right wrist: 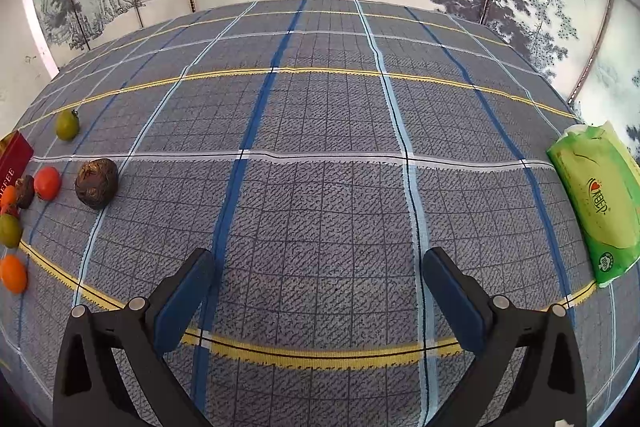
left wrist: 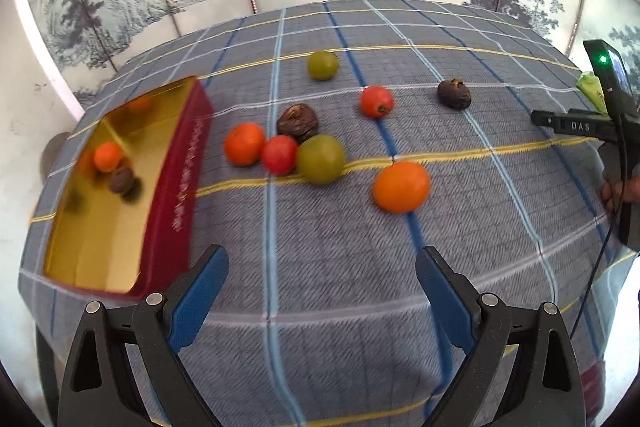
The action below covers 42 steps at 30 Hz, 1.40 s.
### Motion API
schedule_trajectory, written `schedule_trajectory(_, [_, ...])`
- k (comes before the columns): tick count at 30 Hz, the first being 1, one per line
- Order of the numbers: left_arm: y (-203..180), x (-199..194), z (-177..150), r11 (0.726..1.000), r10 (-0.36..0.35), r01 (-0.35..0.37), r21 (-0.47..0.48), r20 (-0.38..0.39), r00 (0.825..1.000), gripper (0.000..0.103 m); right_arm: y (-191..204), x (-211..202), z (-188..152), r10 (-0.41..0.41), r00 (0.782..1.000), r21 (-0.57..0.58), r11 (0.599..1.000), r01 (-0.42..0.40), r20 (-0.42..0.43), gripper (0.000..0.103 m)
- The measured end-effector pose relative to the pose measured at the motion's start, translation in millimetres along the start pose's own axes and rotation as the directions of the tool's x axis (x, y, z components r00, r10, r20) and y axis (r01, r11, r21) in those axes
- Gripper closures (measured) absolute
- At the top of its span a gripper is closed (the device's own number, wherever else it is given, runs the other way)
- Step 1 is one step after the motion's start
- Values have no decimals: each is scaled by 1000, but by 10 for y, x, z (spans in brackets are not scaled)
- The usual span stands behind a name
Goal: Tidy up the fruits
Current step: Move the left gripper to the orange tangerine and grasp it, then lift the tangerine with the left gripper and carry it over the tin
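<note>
My left gripper (left wrist: 322,269): spread wide, empty, over bare cloth (left wrist: 320,307).
My right gripper (right wrist: 318,273): spread, empty.
Fruits (left wrist: 320,159): loose mid-table, right of the box (left wrist: 176,195).
Tissue pack (right wrist: 596,203): at right edge.

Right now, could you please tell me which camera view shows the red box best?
The left wrist view: the red box shows its gold inside, one long red side, and an orange fruit and a brown one in it. The right wrist view catches only a corner at the left edge.
</note>
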State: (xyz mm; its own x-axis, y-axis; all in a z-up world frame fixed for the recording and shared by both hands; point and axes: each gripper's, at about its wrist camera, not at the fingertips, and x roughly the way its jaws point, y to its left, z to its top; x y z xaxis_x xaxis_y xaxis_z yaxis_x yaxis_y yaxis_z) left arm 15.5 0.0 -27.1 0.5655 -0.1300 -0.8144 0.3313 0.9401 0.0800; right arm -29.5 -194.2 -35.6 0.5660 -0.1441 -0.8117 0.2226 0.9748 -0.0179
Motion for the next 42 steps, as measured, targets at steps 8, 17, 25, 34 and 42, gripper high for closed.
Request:
schedule_trajectory(8, [-71,194,277,990,-124,125,-60,11,992,8,0,-2,-2,1,1000,1,1000,-1,0,0])
schedule_trajectory(17, [-364,539,368,998,-54,54,42,17,998,19,0,-2,-2,1,1000,2,1000,-1,0,0])
schedule_trajectory(25, [-272,315,236,992,-122,124,-12,100,987,71,2,0,-3,0,1000,3,1000,0,0,0])
schedule_trajectory(34, [272,-8,82,983,-113,134,-126,163,980,71,0,3,0,0,1000,3,1000,0,0,0])
schedule_trajectory(42, [513,-130,97,971,-121,154,-182,181,976,71,-2,4,1,0,1000,4,1000,0,0,0])
